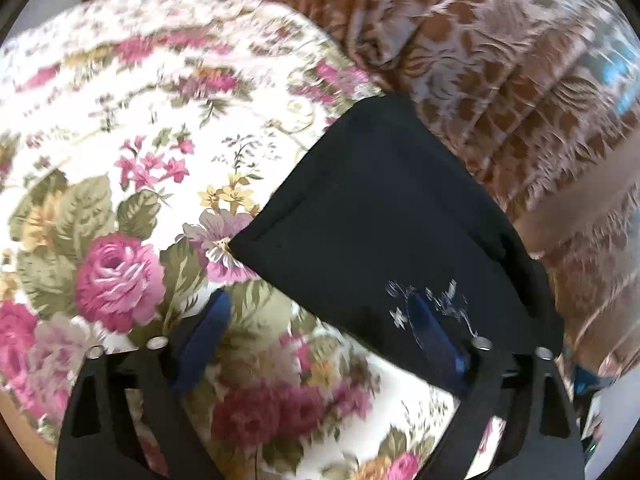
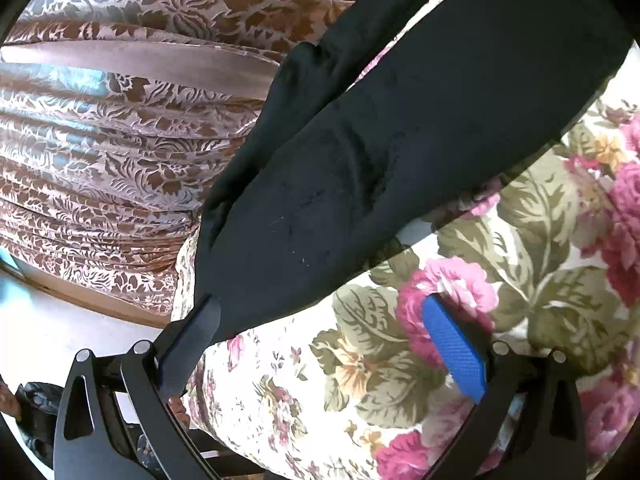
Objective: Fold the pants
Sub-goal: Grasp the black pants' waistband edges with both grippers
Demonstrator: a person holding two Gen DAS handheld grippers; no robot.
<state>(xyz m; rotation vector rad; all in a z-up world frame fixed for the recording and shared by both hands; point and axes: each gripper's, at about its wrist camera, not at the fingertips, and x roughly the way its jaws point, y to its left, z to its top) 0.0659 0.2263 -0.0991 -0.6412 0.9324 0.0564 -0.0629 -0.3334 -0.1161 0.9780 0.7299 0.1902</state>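
Over the flowered cloth [image 1: 120, 152], the left claw [image 1: 320, 328] gapes wide, holding nothing; the black pants [image 1: 380, 216] lie ahead toward its right finger. From the right side, the right claw [image 2: 324, 328] is equally wide and empty, pants [image 2: 360, 168] stretching away from its left finger, long axis running up-right.

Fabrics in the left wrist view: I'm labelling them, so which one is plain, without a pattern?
The black pants, solid dark; the floral cloth and brown patterned curtain are both printed.

Your left gripper [image 1: 320, 332] is hanging with its blue-padded jaws spread wide over the rose-printed floral cloth [image 1: 120, 152], its right finger overlapping the black fabric pants [image 1: 380, 216] lying beside the brown patterned curtain [image 1: 500, 80].
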